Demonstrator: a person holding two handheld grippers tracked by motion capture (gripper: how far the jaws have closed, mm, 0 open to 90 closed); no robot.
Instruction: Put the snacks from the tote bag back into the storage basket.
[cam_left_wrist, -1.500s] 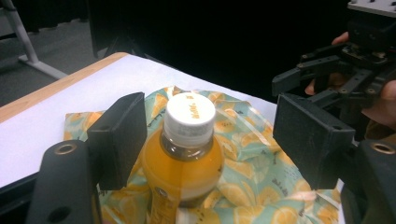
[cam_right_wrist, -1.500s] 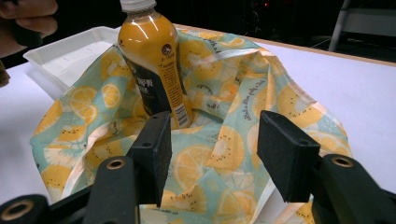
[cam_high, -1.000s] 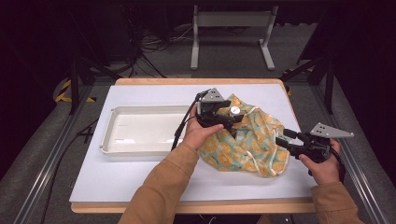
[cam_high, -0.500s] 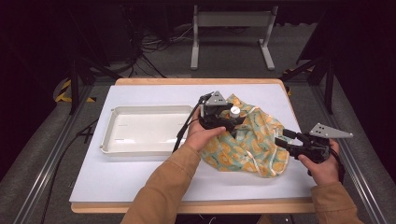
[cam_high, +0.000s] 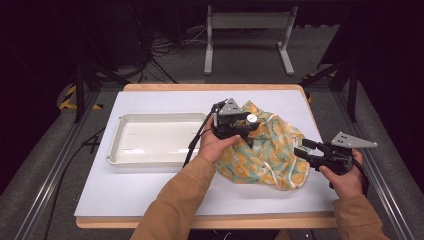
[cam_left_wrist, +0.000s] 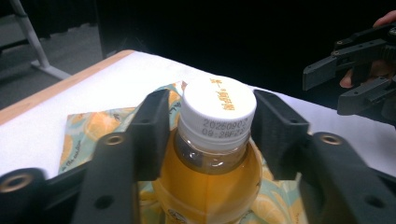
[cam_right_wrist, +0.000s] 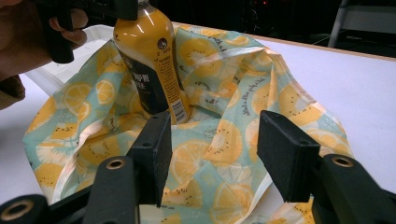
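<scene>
From the high view, the left gripper (cam_high: 248, 131) sits over a lemon-print bag (cam_high: 267, 152) on the white table (cam_high: 150, 192), beside a white tray (cam_high: 155, 142); the right gripper (cam_high: 306, 151) touches the bag's right edge. In the left gripper view, the jaws have just been closing around the juice bottle (cam_left_wrist: 210, 172) below its white cap (cam_left_wrist: 218, 112); whether they press it I cannot tell. In the right gripper view, the jaws stand parted over the cloth, grasping nothing, the bottle upright inside the bag

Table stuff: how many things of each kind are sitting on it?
Bottle: 1
Lemon-print bag: 1
White tray: 1
Total: 3
</scene>
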